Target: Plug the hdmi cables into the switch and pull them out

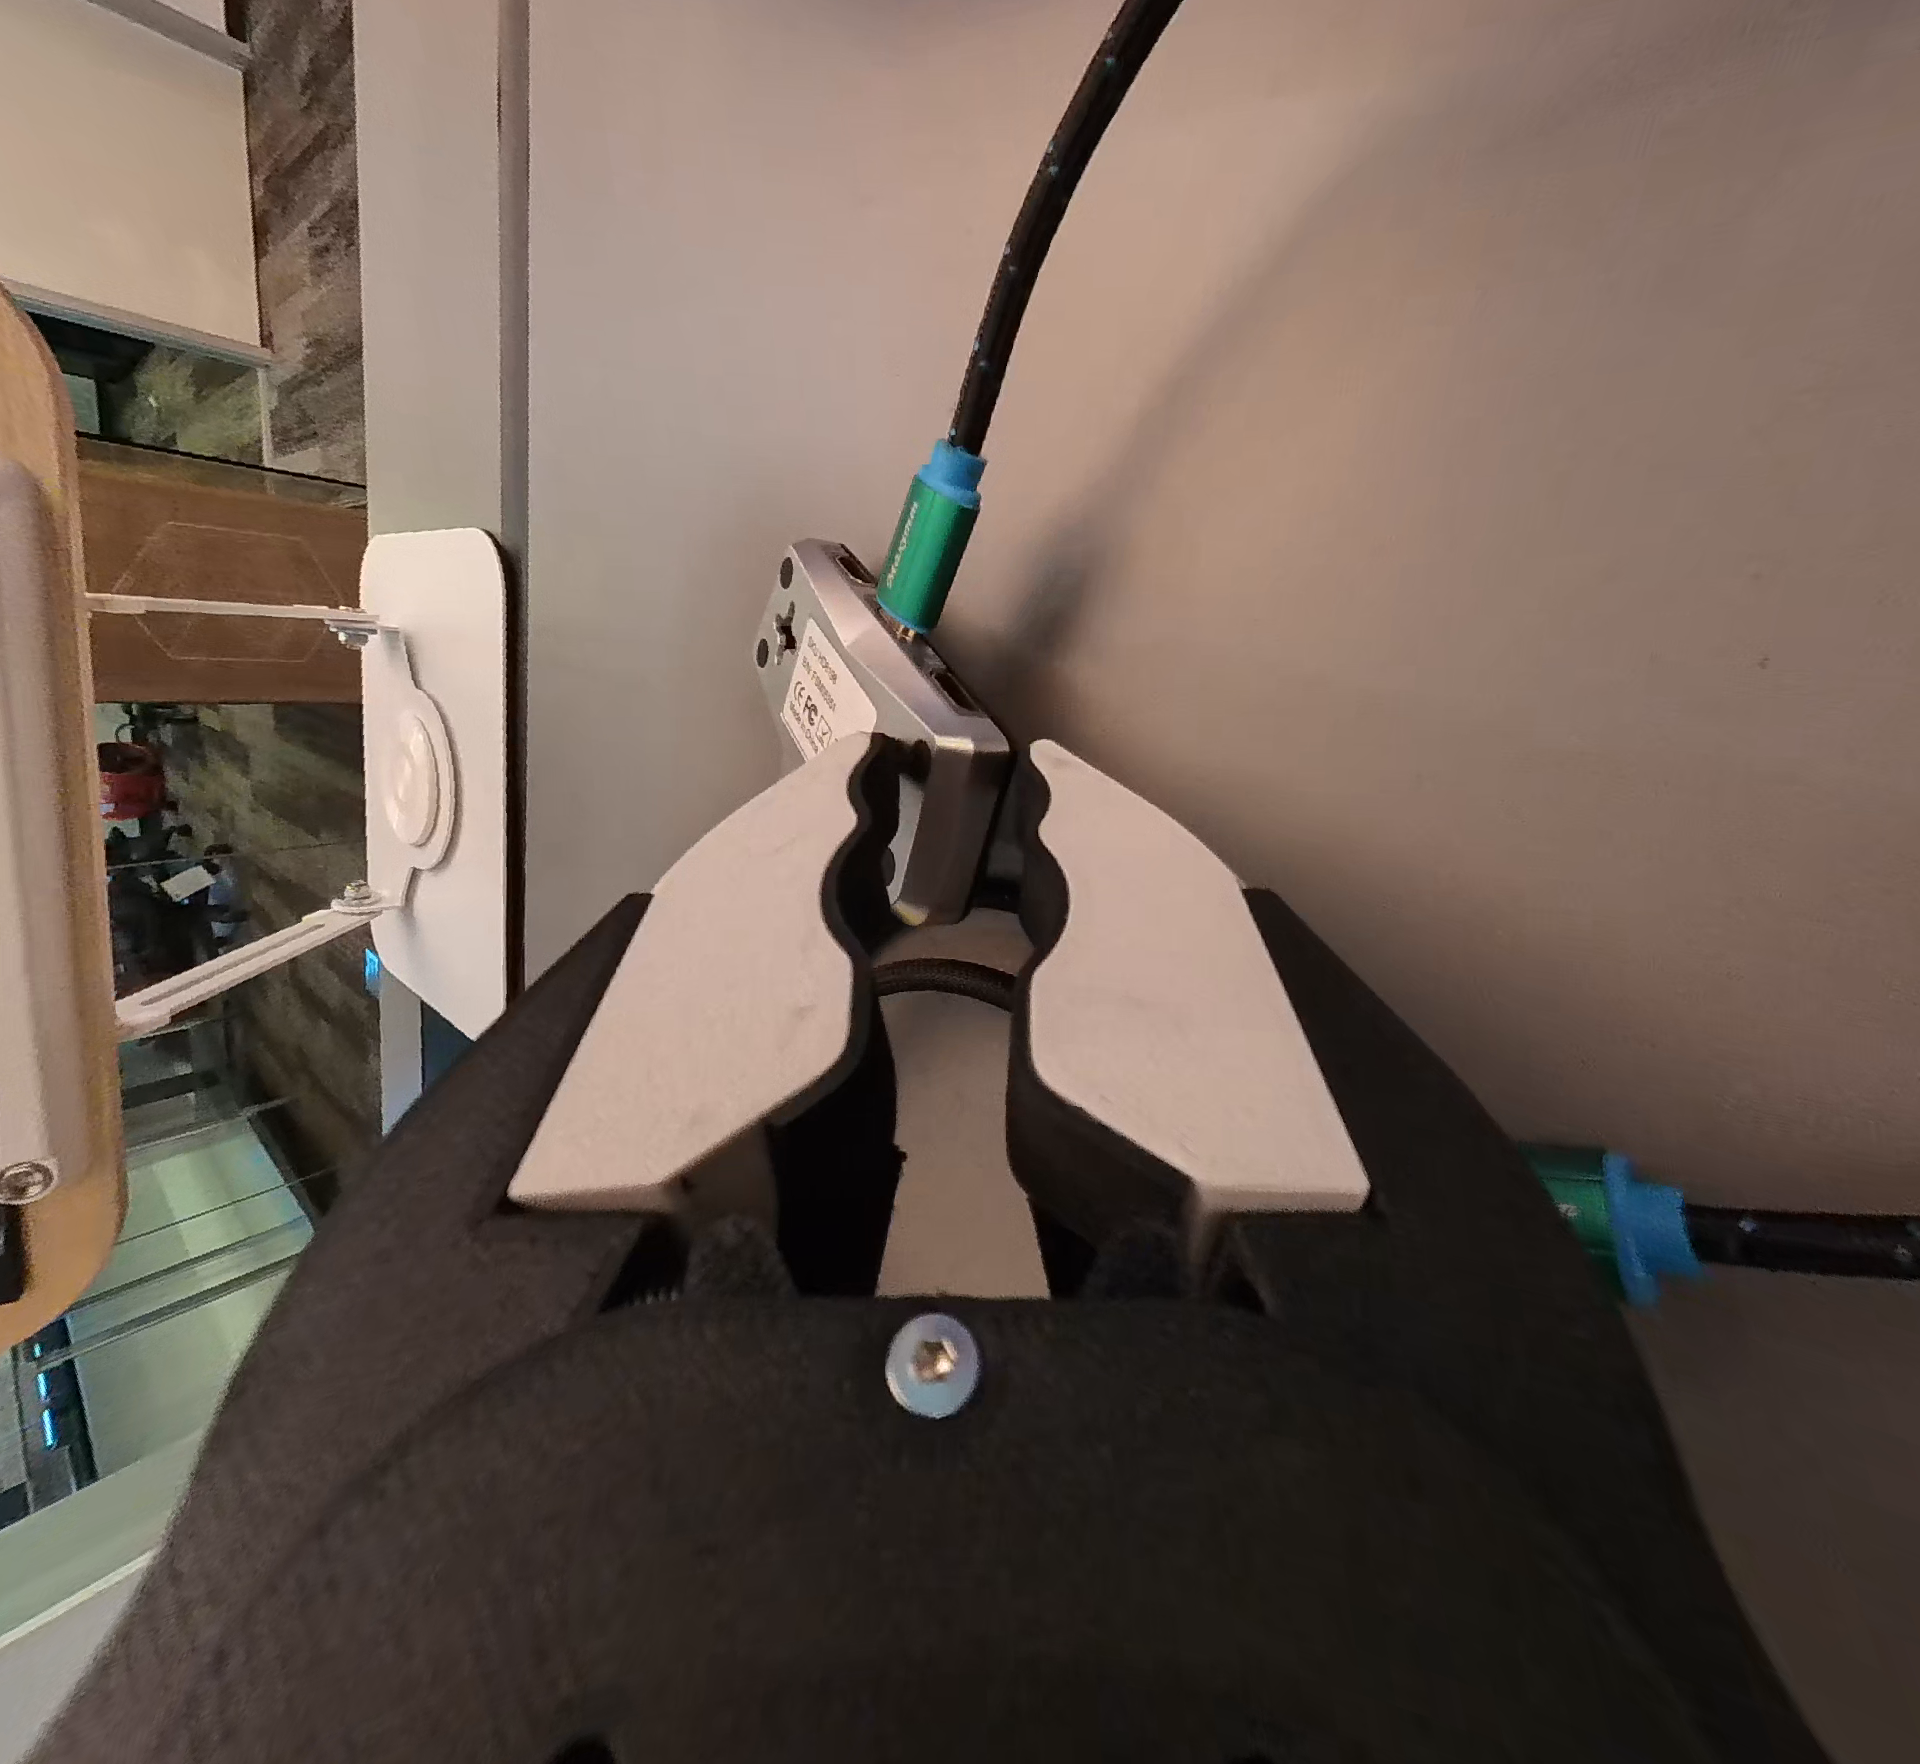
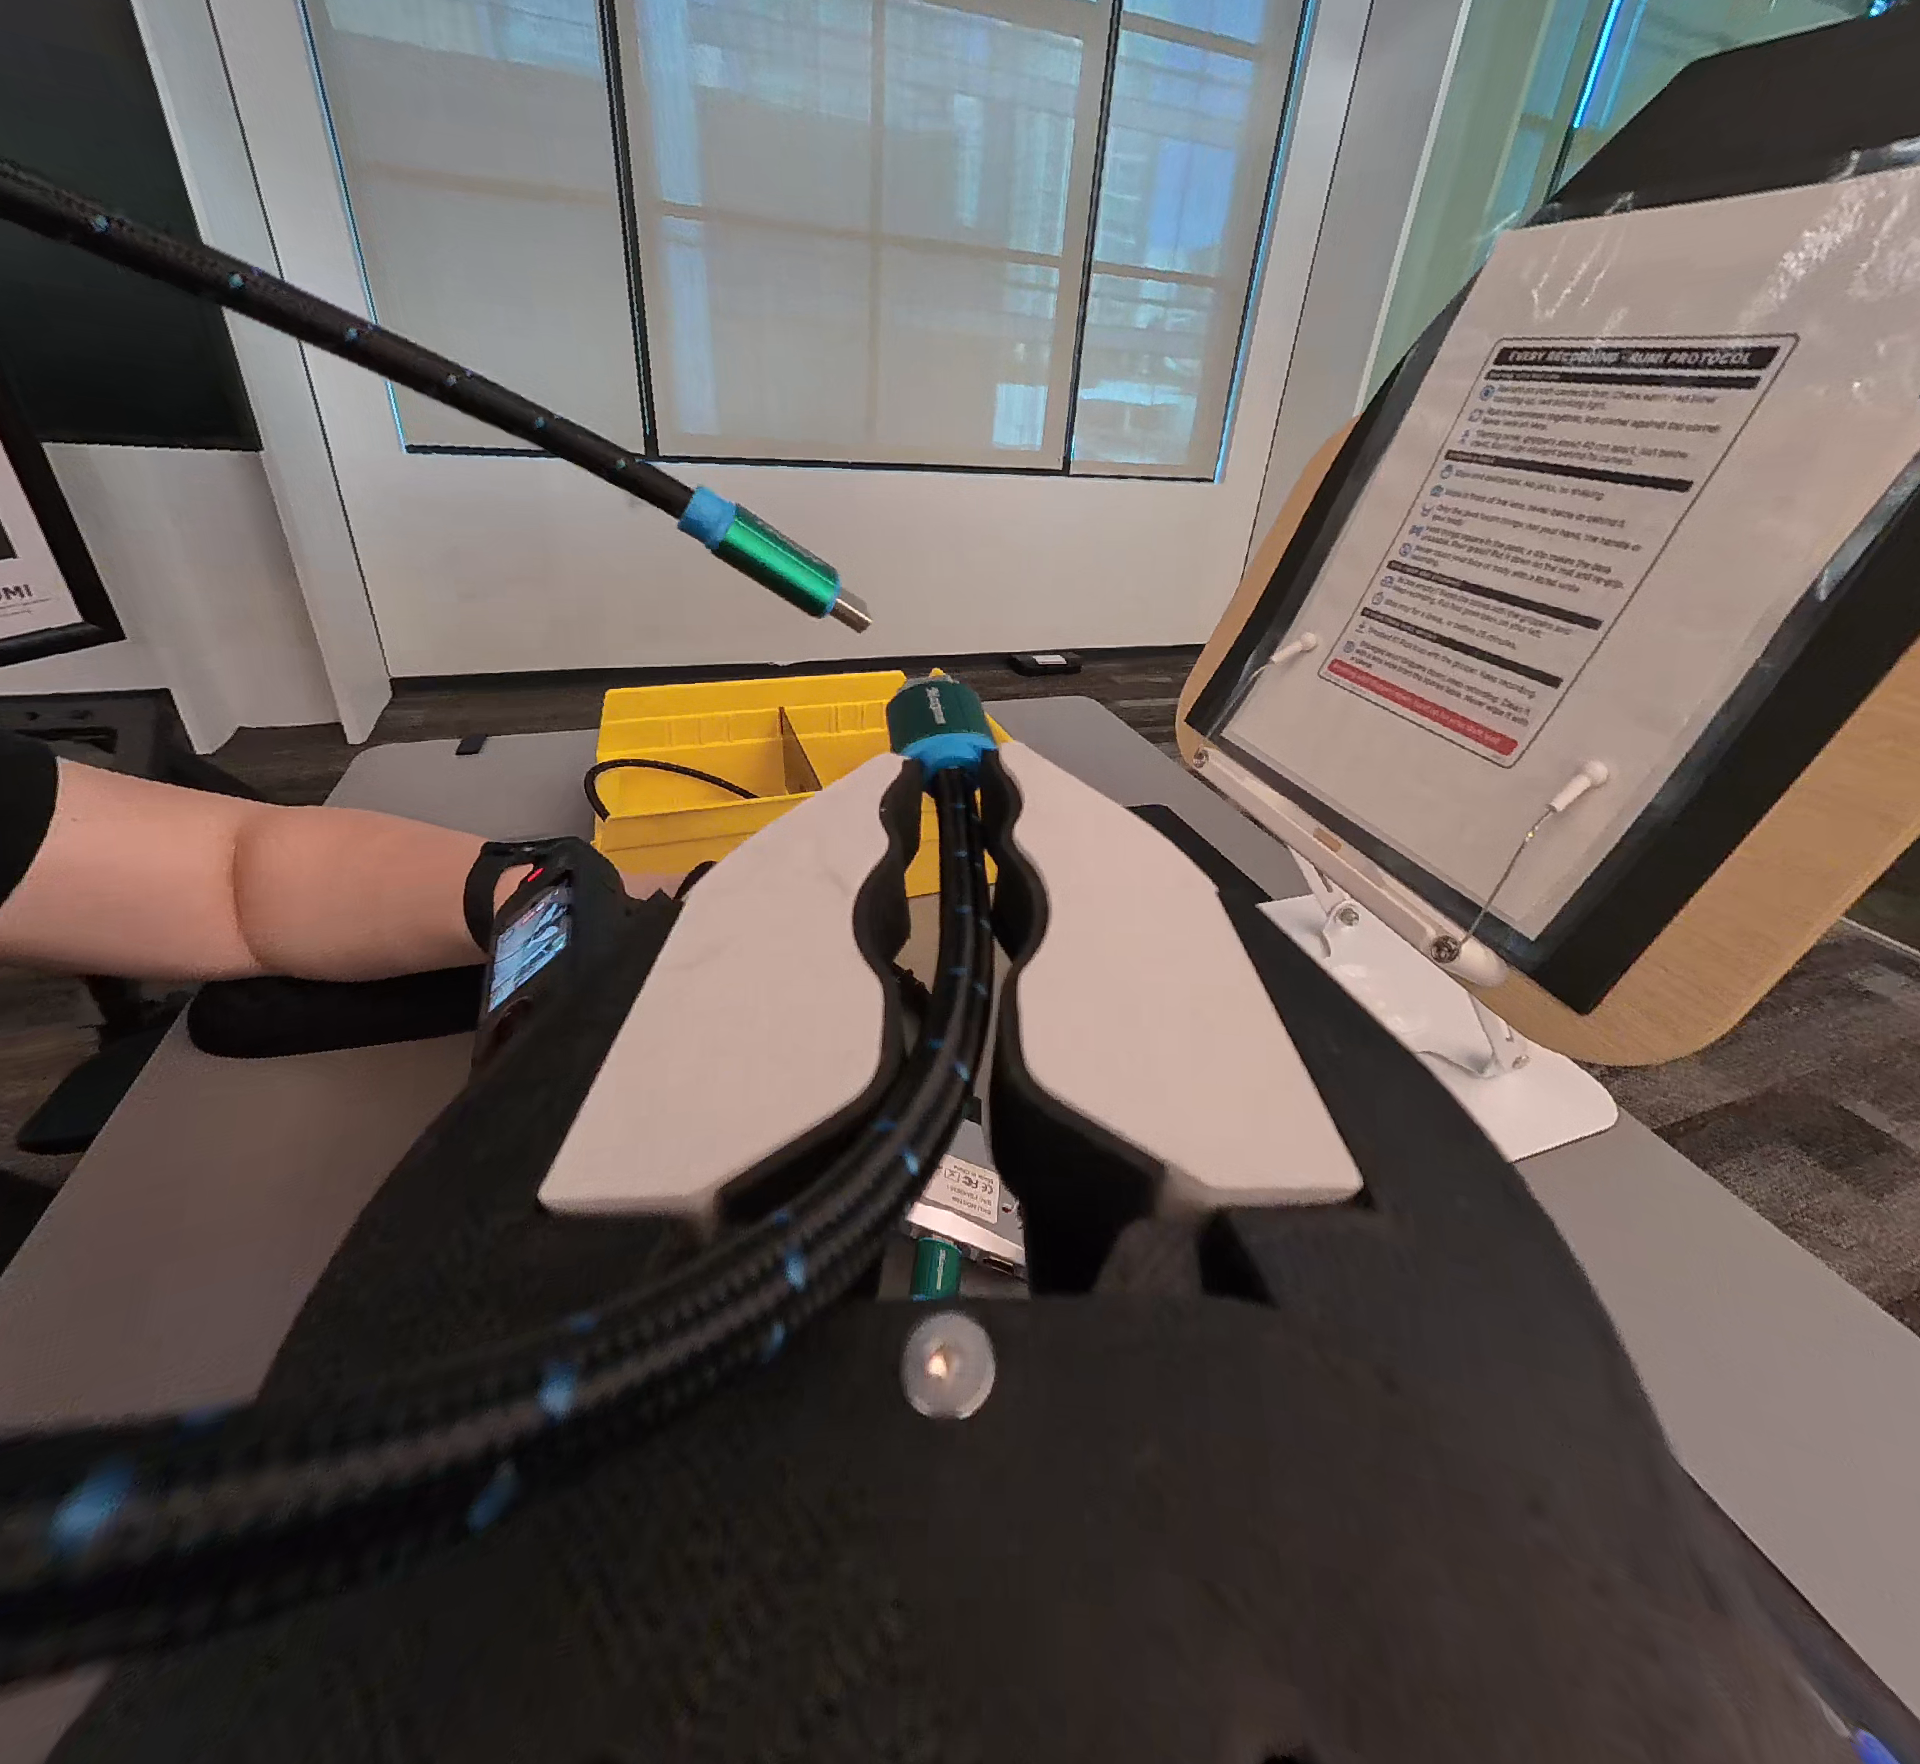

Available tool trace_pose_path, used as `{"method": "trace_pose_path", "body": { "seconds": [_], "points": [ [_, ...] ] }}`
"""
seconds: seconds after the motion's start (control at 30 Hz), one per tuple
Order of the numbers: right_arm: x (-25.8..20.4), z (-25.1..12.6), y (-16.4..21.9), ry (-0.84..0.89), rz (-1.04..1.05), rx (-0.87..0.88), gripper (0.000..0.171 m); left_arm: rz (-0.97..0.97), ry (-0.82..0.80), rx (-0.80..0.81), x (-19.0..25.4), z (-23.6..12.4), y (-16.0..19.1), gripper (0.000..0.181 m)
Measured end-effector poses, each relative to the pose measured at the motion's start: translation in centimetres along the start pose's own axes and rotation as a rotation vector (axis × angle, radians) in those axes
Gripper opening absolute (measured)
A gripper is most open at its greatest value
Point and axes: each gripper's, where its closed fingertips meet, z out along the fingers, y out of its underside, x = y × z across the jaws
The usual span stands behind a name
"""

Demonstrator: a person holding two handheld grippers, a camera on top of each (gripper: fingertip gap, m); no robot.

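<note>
Left tool (image 1: 945, 779) clamped on switch (image 1: 894, 675), one green plug (image 1: 920, 535) seated ahead of tips. Right tool (image 2: 951, 779) gripping cable (image 2: 951, 893) behind second plug (image 2: 928, 712); third plug (image 2: 774, 556) free, above left.

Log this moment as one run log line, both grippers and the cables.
left gripper: shut on switch | plugged connector: seated in switch | right gripper: shut on cable behind its connector | free connector: unplugged, midair
</note>
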Motion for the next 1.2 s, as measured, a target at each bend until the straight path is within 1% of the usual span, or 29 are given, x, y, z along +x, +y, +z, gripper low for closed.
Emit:
{"method": "trace_pose_path", "body": {
  "seconds": [0.23,0.3,0.37,0.47,0.63,0.73,0.8,0.9,1.07,1.2],
  "points": [
    [0.3,0.2,0.5,0.009,0.014,-0.014,0.011,0.002,0.011,-0.01,0.1,-0.1,0.0,0.021],
    [0.8,0.5,1.1,0.035,0.032,-0.03,0.011,-0.018,0.037,-0.003,0.2,-0.4,-0.1,0.021],
    [1.6,1.0,2.1,0.077,0.062,-0.059,0.011,-0.081,0.096,0.024,0.1,-1.2,-0.5,0.021],
    [3.1,2.0,4.7,0.15,0.153,-0.123,0.011,-0.2,0.177,0.106,-0.6,-3.2,-1.5,0.02],
    [5.4,3.0,9.1,0.279,0.308,-0.192,0.011,-0.323,0.234,0.257,-2.4,-6.8,-3.0,0.02],
    [5.8,2.8,8.9,0.343,0.347,-0.168,0.011,-0.373,0.262,0.342,-3.2,-8.6,-3.7,0.02],
    [6.0,2.6,8.2,0.399,0.297,-0.152,0.011,-0.4,0.27,0.403,-3.8,-9.8,-4.3,0.02],
    [6.5,2.4,7.7,0.485,0.255,-0.081,0.011,-0.434,0.285,0.51,-4.6,-11.7,-5.2,0.02],
    [6.3,3.9,10.5,0.477,0.347,-0.047,0.011,-0.535,0.308,0.675,-6.4,-14.4,-6.2,0.02],
    [4.7,6.3,13.1,0.415,0.444,-0.06,0.011,-0.621,0.341,0.759,-7.4,-15.3,-6.2,0.02]
  ]
}}
